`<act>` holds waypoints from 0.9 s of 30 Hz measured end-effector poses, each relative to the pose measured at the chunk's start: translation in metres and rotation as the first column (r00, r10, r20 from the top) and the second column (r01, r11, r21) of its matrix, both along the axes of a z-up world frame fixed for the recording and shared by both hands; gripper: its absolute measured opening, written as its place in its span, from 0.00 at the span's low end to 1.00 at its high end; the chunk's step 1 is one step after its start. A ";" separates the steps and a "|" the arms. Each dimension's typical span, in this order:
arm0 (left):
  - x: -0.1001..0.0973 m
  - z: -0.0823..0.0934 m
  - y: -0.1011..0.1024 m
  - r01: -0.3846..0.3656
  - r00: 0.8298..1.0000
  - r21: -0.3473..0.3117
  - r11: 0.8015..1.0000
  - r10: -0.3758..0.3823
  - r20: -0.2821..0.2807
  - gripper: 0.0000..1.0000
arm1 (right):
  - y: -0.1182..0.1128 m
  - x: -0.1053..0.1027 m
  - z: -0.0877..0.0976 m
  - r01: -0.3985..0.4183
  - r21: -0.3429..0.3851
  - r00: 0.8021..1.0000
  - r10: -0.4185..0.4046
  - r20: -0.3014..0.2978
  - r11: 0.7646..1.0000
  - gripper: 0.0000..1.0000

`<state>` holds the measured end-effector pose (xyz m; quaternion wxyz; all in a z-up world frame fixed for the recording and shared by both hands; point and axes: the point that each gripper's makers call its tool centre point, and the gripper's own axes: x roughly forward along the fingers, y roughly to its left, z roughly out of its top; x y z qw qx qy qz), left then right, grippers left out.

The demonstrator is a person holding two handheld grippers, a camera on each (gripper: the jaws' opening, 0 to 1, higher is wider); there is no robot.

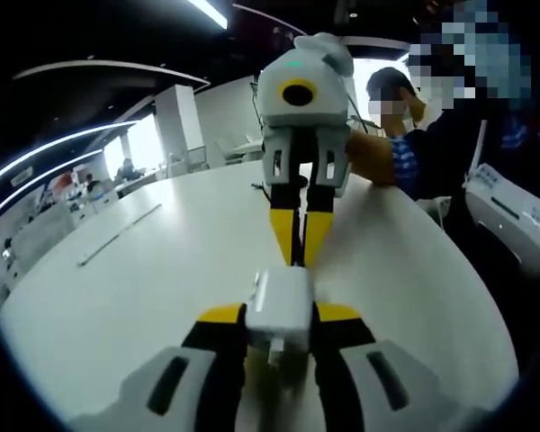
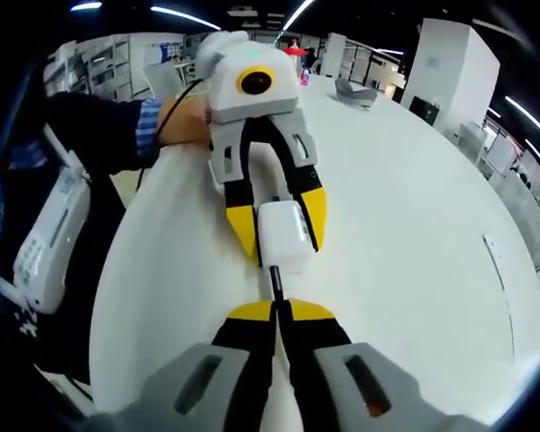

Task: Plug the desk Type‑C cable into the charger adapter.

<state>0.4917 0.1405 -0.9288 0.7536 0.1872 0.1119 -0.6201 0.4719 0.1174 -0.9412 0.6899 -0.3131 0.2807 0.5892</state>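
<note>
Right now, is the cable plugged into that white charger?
Apparently in: the cable tip meets the charger adapter, though full seating cannot be told.

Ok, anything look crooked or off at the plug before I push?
Nothing stands out. The left hand-held gripper grips the adapter squarely, and the right hand-held gripper holds the cable tip straight at its end; whether it is seated cannot be told.
</note>
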 end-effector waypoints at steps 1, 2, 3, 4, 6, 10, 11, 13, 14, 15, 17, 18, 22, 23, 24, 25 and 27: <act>0.000 0.000 0.000 0.001 1.000 0.000 1.000 -0.001 0.003 0.27 | 0.000 0.000 0.000 -0.005 -0.001 1.000 0.005 0.006 1.000 0.02; 0.000 0.000 0.000 0.001 1.000 -0.001 1.000 -0.001 0.004 0.27 | 0.000 0.000 0.000 -0.009 -0.001 1.000 0.009 0.010 1.000 0.02; 0.000 0.000 0.000 0.001 1.000 -0.002 1.000 -0.001 0.005 0.27 | 0.001 0.000 0.001 -0.010 -0.001 1.000 0.010 0.011 1.000 0.03; 0.000 0.001 0.000 0.002 1.000 -0.003 1.000 -0.002 0.008 0.27 | 0.000 0.000 0.001 -0.011 0.000 1.000 0.011 0.011 1.000 0.03; -0.001 0.001 0.000 0.003 1.000 -0.005 1.000 -0.003 0.011 0.27 | 0.001 0.000 0.002 -0.027 0.007 0.999 0.027 0.019 1.000 0.03; -0.001 0.002 0.001 0.006 1.000 -0.011 1.000 -0.005 0.018 0.28 | 0.001 0.000 0.003 -0.063 0.021 0.997 0.062 0.038 0.998 0.04; -0.001 0.002 0.000 0.006 1.000 -0.013 1.000 -0.005 0.020 0.28 | 0.001 0.000 0.003 -0.068 0.023 0.997 0.067 0.042 0.997 0.04; -0.001 0.002 0.000 0.006 1.000 -0.017 1.000 -0.006 0.025 0.28 | 0.001 0.000 0.003 -0.076 0.028 0.996 0.075 0.047 0.997 0.04; -0.001 0.002 0.000 0.007 1.000 -0.018 1.000 -0.007 0.027 0.28 | 0.001 0.000 0.004 -0.079 0.031 0.996 0.078 0.047 0.996 0.05; -0.001 0.003 0.000 0.008 1.000 -0.021 1.000 -0.007 0.029 0.28 | 0.000 0.001 0.004 -0.083 0.039 0.996 0.081 0.045 0.996 0.05; -0.001 0.003 0.000 0.008 1.000 -0.022 1.000 -0.007 0.027 0.28 | -0.001 0.002 0.005 -0.082 0.050 0.996 0.080 0.039 0.995 0.05; -0.001 0.003 0.000 0.008 1.000 -0.024 1.000 -0.008 0.025 0.28 | -0.001 0.002 0.005 -0.084 0.051 0.996 0.082 0.039 0.995 0.05; -0.001 0.004 0.000 0.012 1.000 -0.029 1.000 -0.011 0.022 0.28 | -0.005 0.003 0.006 -0.104 0.032 0.993 0.101 0.064 0.994 0.05; -0.001 0.004 0.000 0.012 1.000 -0.029 1.000 -0.011 0.022 0.28 | -0.006 0.003 0.006 -0.106 0.032 0.992 0.104 0.067 0.994 0.05; -0.001 0.004 0.001 0.012 1.000 -0.029 1.000 -0.012 0.022 0.28 | -0.006 0.003 0.006 -0.106 0.033 0.992 0.104 0.067 0.994 0.05; -0.001 0.004 0.001 0.013 1.000 -0.029 1.000 -0.012 0.023 0.28 | -0.006 0.003 0.006 -0.105 0.035 0.993 0.103 0.065 0.994 0.05; -0.001 0.005 0.001 0.014 1.000 -0.025 1.000 -0.013 0.028 0.28 | -0.006 0.003 0.007 -0.103 0.039 0.993 0.101 0.061 0.994 0.05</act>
